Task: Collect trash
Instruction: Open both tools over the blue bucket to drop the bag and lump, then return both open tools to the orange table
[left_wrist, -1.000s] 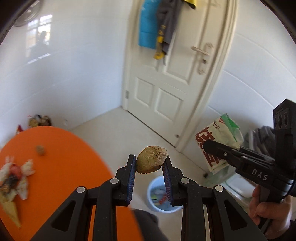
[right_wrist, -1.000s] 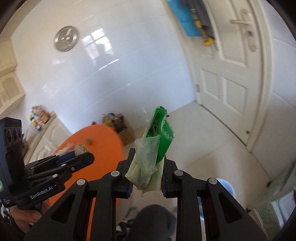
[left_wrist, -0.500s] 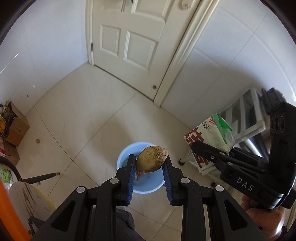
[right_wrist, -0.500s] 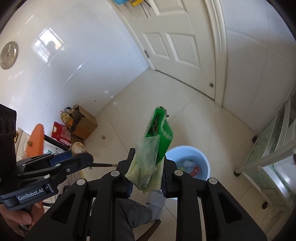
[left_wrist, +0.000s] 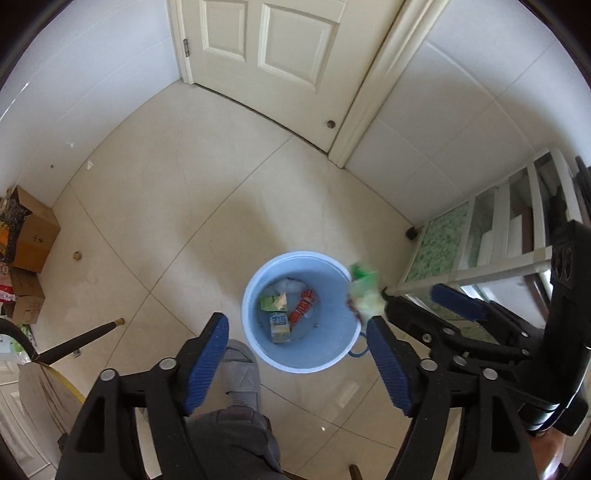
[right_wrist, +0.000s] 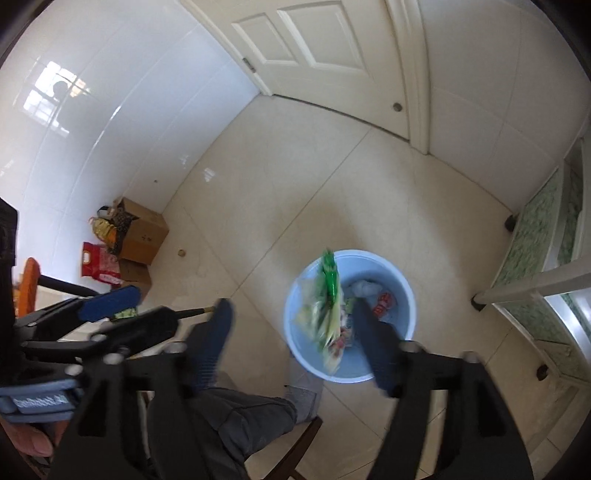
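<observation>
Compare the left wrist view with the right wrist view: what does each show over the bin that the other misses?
Only the left wrist view: the juice carton lying in the bin, and a blue loop at the bin's rim.

Only the right wrist view: a red bag beside the cardboard boxes, and a window reflection on the wall tiles.

Both: the blue bin, the blurred green wrapper loose, both grippers opening, left gripper, right gripper.

Blurred green wrapper (right_wrist: 327, 295) over light-blue bin (right_wrist: 406, 295), litter inside
</observation>
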